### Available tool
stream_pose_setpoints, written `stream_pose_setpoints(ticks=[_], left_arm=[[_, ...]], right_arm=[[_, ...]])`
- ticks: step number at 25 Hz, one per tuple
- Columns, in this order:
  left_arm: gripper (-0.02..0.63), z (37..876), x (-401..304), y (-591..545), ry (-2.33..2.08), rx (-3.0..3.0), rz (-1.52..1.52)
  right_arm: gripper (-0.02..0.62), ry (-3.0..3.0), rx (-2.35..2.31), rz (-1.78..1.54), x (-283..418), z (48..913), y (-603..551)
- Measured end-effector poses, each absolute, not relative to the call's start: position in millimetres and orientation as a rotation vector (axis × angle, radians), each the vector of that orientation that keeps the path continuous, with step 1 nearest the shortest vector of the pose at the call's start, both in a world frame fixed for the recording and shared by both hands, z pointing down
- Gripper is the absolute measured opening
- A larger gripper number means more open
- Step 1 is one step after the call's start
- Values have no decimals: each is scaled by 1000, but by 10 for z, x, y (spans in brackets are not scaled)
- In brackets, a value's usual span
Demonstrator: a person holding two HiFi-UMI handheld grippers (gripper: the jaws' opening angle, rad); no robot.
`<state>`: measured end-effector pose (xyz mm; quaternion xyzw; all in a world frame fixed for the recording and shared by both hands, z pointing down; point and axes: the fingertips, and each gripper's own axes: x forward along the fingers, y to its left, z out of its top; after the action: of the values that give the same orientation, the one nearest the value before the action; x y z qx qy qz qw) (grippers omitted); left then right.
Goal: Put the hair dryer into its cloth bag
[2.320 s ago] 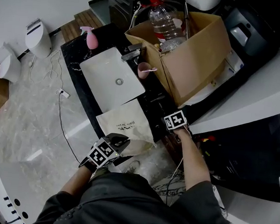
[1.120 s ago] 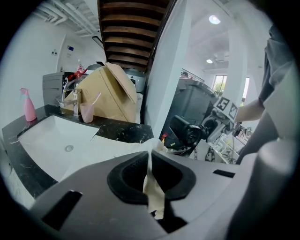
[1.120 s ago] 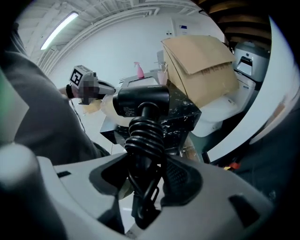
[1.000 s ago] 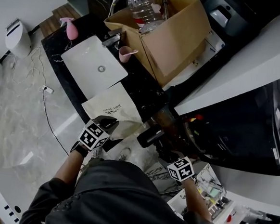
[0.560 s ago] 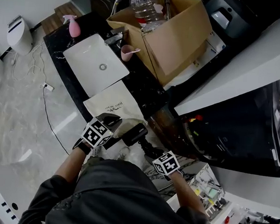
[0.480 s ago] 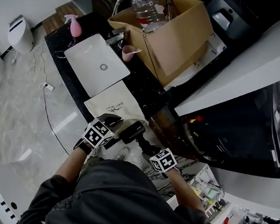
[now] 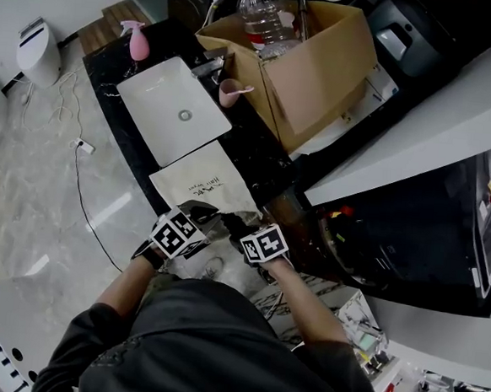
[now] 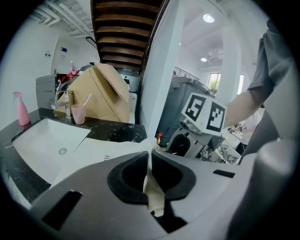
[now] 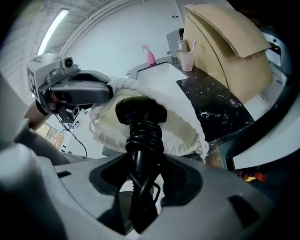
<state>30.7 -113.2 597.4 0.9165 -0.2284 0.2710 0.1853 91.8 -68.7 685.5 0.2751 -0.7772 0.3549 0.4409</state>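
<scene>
The cream cloth bag (image 7: 200,183) lies on the black counter with its mouth toward me. My left gripper (image 7: 200,217) is shut on the bag's rim; a pinched strip of cloth (image 8: 151,187) shows between its jaws, lifting the mouth open (image 9: 180,124). My right gripper (image 7: 241,230) is shut on the black hair dryer (image 9: 140,117), gripping the handle with its coiled cord wound round it. The dryer's head is at the open mouth, right beside the left gripper (image 9: 77,91). How deep the head sits in the bag is hidden.
A white sink basin (image 7: 174,118) lies beyond the bag. A pink cup (image 7: 231,92), a pink spray bottle (image 7: 139,43) and a cardboard box (image 7: 319,66) holding a water bottle (image 7: 264,19) stand farther back. The counter's edge (image 7: 145,183) drops to the marble floor at left.
My right gripper has carried the hair dryer from the lower right over to the bag's mouth, next to the left gripper. The left gripper has kept its hold on the rim.
</scene>
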Motion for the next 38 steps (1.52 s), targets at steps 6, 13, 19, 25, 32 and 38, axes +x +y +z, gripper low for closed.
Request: stream_pose_setpoints(ticks=[6, 13, 19, 25, 32, 38], left_arm=[[23, 5958, 355, -1110, -606, 2575, 727], [23, 5969, 375, -1004, -546, 2552, 694], [21, 6002, 303, -965, -513, 2487, 612], [21, 5972, 277, -971, -485, 2458, 547], [21, 5997, 228, -975, -469, 2431, 518], [21, 6025, 170, -1018, -479, 2409, 499]], right_arm=[[206, -1948, 755, 871, 623, 6900, -957], [206, -2032, 923, 901, 400, 6982, -1205], [207, -2115, 1007, 892, 313, 6997, -1383], [209, -2154, 1059, 898, 277, 7050, -1511], [209, -2176, 1084, 880, 220, 7080, -1642], [209, -2174, 1105, 864, 180, 7094, -1711]])
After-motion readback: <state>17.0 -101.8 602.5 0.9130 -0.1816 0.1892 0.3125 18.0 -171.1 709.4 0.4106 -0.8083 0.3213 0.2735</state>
